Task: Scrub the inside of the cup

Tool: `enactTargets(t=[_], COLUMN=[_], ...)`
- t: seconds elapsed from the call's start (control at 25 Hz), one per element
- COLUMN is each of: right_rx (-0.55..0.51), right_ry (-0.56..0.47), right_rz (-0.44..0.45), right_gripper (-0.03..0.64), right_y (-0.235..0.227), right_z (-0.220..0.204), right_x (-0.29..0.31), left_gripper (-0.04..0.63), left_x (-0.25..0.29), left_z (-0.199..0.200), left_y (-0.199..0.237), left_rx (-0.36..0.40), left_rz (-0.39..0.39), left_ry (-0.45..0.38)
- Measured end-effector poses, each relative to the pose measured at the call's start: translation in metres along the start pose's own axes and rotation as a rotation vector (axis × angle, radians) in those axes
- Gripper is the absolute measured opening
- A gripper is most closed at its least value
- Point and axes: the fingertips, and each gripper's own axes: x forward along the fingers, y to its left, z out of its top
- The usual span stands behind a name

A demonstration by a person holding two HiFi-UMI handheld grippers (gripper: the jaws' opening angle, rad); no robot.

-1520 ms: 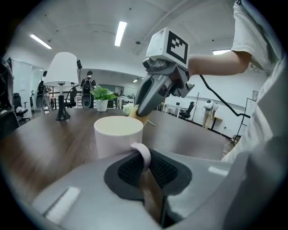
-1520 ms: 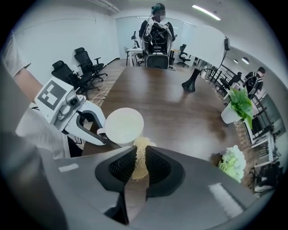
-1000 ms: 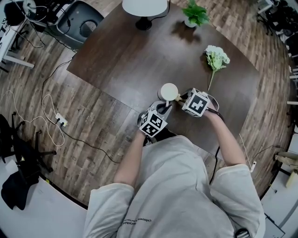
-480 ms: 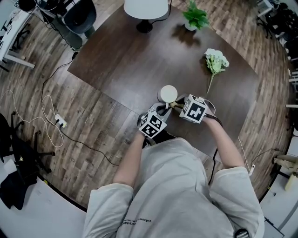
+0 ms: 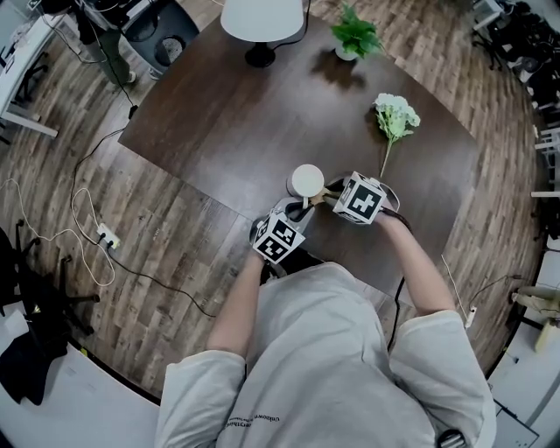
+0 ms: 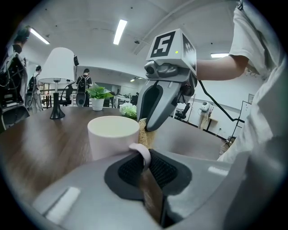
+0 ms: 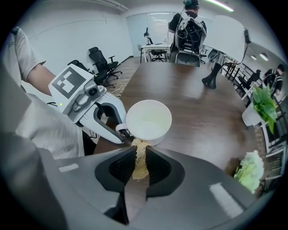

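Observation:
A white cup (image 5: 307,181) (image 6: 112,136) (image 7: 149,120) stands upright on the dark wooden table (image 5: 254,122), near its front edge. My left gripper (image 5: 298,208) (image 6: 143,158) is shut on the cup's handle (image 6: 143,152) from the near side. My right gripper (image 5: 330,194) (image 7: 139,162) is shut on a tan scrub sponge (image 7: 140,161) (image 6: 143,129). The sponge's tip sits just outside the cup's rim on its near right side, at about rim height. The cup's inside looks pale and bare.
White flowers (image 5: 391,118) lie at the right of the table. A small potted plant (image 5: 353,35) and a white lamp (image 5: 260,19) stand at the far edge. Cables (image 5: 79,227) and office chairs (image 5: 162,35) are on the wood floor to the left. People stand in the background of both gripper views.
The right gripper with the sponge has drawn a little closer to the cup's rim. The left gripper keeps its hold on the handle. The head view has shifted slightly.

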Motion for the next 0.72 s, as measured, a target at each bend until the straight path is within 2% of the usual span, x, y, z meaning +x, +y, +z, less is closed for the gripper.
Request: enactTargets(t=[0.72], right_rx=[0.075], right_ry=[0.010], right_rz=[-0.083], right_gripper=[0.081], right_y=[-0.041], right_z=[-0.009], right_x=[-0.015], left_gripper=[0.031], left_x=[0.012], left_z=[0.013], left_y=[-0.017], left_rx=[0.025], left_rz=[-0.063], left_ry=[-0.036])
